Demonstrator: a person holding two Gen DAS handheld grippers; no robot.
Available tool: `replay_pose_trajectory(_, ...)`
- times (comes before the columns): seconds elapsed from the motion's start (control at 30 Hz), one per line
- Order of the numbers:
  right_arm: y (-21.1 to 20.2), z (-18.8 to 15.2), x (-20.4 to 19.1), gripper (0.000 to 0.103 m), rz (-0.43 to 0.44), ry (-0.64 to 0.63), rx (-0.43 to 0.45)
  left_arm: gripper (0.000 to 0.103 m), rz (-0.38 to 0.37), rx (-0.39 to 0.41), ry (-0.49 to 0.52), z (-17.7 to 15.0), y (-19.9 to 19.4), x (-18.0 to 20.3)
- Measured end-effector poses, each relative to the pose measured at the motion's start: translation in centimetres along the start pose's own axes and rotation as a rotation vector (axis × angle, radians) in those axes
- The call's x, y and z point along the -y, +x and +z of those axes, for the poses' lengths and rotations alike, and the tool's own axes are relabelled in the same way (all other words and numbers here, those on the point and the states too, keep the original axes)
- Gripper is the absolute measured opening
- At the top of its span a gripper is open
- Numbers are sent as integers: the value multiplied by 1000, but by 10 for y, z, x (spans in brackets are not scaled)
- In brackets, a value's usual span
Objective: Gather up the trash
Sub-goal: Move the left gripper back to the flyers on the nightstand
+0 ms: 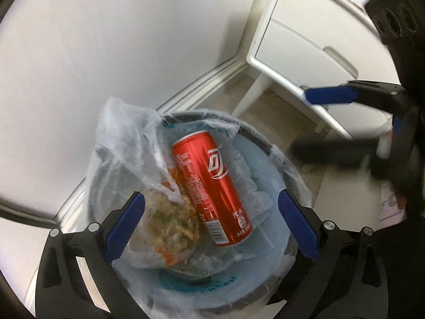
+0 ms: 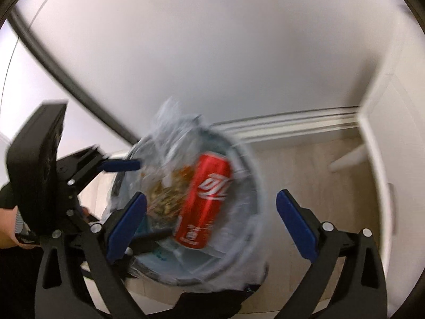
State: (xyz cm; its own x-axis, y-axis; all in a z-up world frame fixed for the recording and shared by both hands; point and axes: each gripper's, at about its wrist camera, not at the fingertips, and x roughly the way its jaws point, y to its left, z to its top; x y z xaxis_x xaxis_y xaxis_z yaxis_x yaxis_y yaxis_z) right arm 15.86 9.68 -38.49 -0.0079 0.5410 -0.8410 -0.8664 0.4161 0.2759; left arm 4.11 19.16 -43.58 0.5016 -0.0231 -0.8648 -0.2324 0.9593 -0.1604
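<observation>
Both pairs of jaws stand wide apart with nothing between them. The left gripper [image 1: 209,228] hangs over the trash bin [image 1: 265,138], its blue pads framing the bin's contents; the right gripper [image 2: 209,228] looks down on the same bin [image 2: 249,159] from the other side, in a blurred view. Inside the bin, lined with a pale translucent bag [image 1: 124,133], lies a red soda can [image 1: 212,186] on its side. In the left wrist view its long axis runs from upper left to lower right, the barcode end nearest the camera. Touching it on the left is a clear plastic bag of food scraps [image 1: 172,220], crumpled. Both grippers point steeply down. Beyond the bin are a white wall [image 1: 106,40], a skirting board [image 1: 207,79], pale floor [image 2: 305,170] and a white nightstand [image 1: 300,45] on slim legs.
</observation>
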Motion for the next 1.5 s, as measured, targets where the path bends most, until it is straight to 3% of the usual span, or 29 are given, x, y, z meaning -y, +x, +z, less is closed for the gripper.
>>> replay_pose_trajectory(0.3, -134, -19, 22, 95, -193, 121, 263, 97, 20, 107, 32, 30, -60, 23)
replay_pose_trajectory(0.47, -197, -36, 30, 95, -323, 207, 369, 97, 23, 195, 132, 66, -94, 66)
replay_pose_trajectory(0.57, -232, -48, 39, 95, -381, 278, 435, 97, 91, 280, 182, 85, -120, 93)
replay_pose_trajectory(0.67, -261, -60, 52, 96, -436, 345, 479, 97, 43, 328, 199, 106, -134, 119)
replay_pose_trajectory(0.97, -317, -94, 93, 96, -600, 482, 509, 97, -111, 348, 303, 150, -144, 205)
replay_pose_trajectory(1.27, -351, -120, 127, 96, -751, 587, 496, 97, -178, 358, 402, 175, -134, 275)
replay_pose_trajectory(1.4, -359, -126, 144, 96, -780, 628, 494, 97, -212, 358, 442, 186, -130, 297)
replay_pose_trajectory(1.5, -367, -125, 155, 96, -742, 630, 507, 97, -233, 365, 479, 196, -127, 315)
